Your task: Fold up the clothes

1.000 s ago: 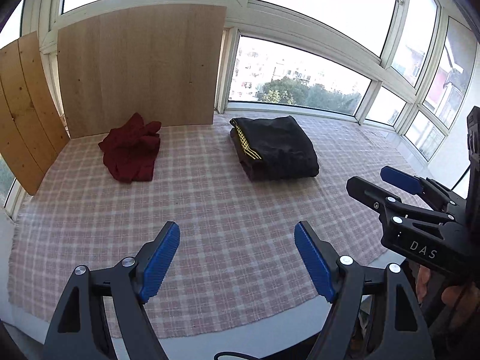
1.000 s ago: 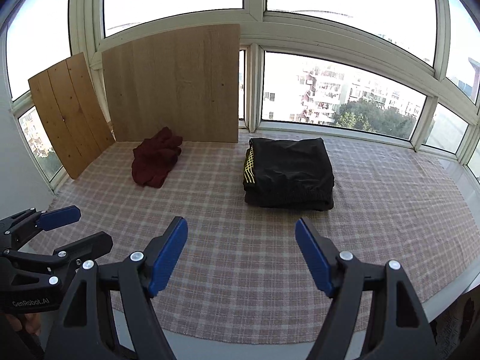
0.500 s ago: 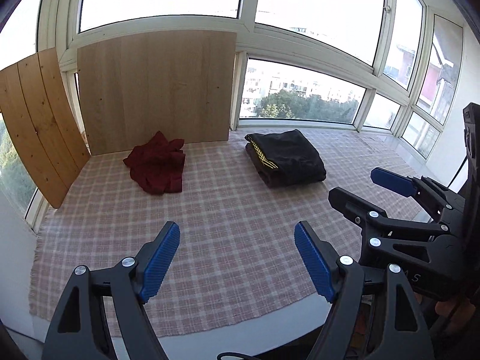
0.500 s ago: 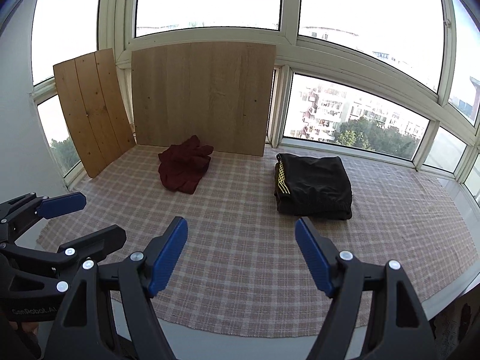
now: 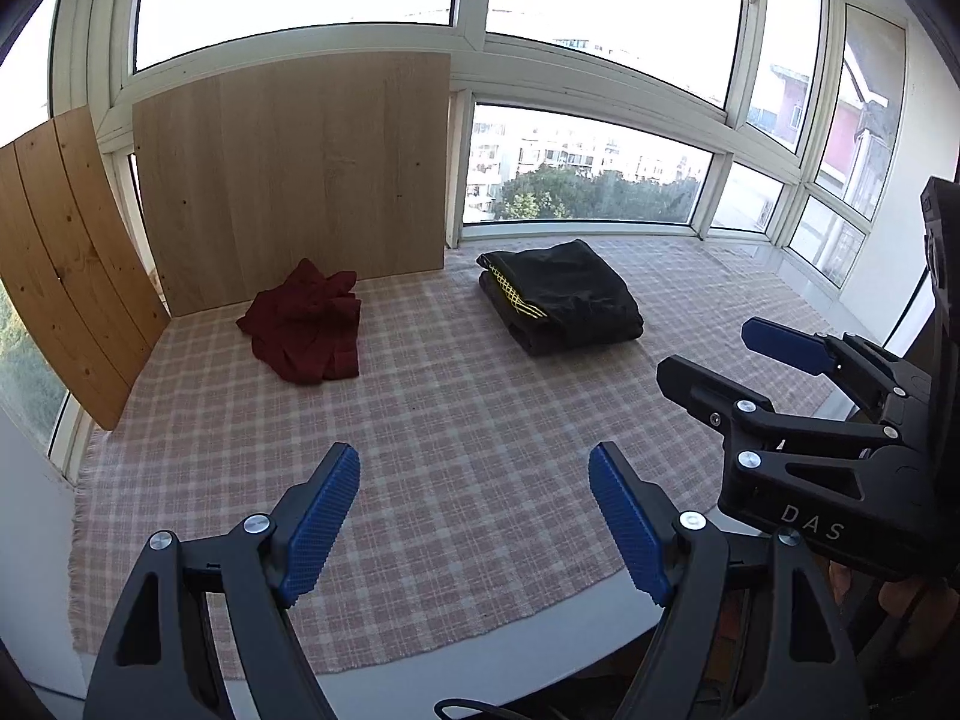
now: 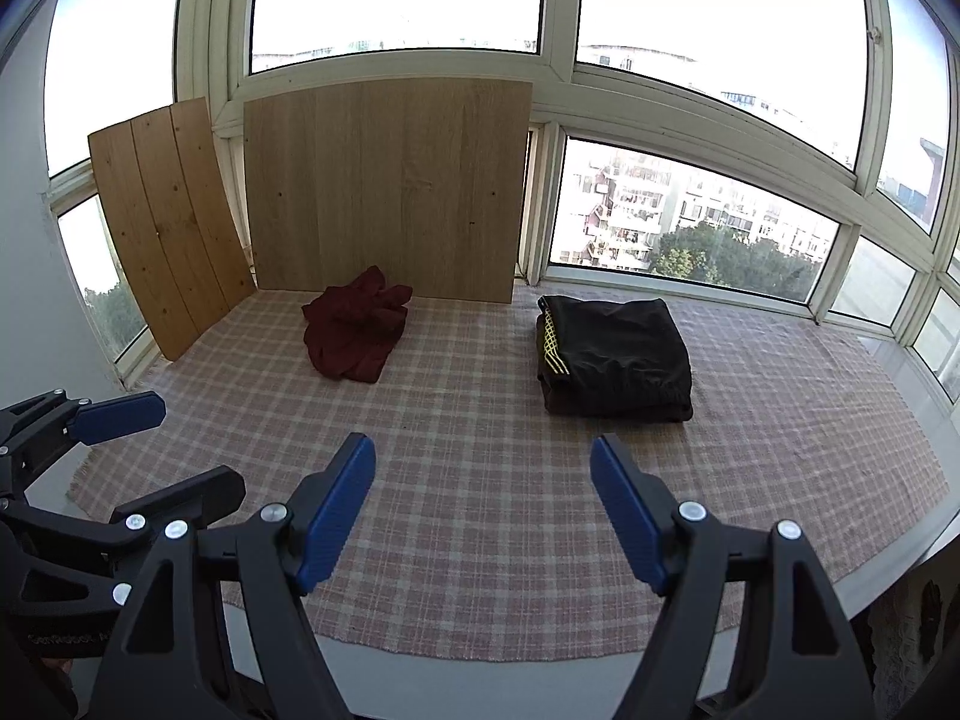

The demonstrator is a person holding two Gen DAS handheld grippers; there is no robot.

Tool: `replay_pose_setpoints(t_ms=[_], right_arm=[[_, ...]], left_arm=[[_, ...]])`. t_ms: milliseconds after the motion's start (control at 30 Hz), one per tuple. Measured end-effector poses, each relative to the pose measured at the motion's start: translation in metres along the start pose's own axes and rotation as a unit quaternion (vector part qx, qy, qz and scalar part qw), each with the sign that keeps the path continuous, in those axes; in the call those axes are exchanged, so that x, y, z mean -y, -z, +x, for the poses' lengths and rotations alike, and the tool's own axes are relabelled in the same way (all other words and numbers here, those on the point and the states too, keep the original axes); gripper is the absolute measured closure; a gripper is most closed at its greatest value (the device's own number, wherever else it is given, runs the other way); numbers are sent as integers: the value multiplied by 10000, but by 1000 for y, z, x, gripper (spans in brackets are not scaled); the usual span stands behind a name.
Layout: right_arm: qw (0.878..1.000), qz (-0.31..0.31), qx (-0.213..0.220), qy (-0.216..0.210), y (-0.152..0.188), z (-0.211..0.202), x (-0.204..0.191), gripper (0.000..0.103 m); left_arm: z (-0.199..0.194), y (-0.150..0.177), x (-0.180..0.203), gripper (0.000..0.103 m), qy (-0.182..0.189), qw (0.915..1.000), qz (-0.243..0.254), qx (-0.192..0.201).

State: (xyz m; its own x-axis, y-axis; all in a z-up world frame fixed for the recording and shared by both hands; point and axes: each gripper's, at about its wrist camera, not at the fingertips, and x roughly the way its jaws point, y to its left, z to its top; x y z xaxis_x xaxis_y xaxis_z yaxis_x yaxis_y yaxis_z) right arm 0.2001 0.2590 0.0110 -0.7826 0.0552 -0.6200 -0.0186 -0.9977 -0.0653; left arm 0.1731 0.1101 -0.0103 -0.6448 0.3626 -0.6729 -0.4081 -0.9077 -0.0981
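Above checked cloth [image 5: 468, 420], left tongs [image 5: 474, 516] and right tongs [image 6: 483, 510] hover tilted down, released.

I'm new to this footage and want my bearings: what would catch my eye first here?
A crumpled red garment lies on the checked cloth near the wooden board, the one untidy thing. To its right sits a folded black stack with a yellow-patterned edge. In front, the left gripper and right gripper hang open and empty.
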Motion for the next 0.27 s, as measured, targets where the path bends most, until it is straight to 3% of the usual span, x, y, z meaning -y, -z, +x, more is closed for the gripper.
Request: replay_pose_setpoints(t_ms=[267], right_arm=[[10000, 41, -64, -20, -2, 7, 3, 29]], left_arm=[[0, -2, -1, 25, 17, 10000, 13, 73]])
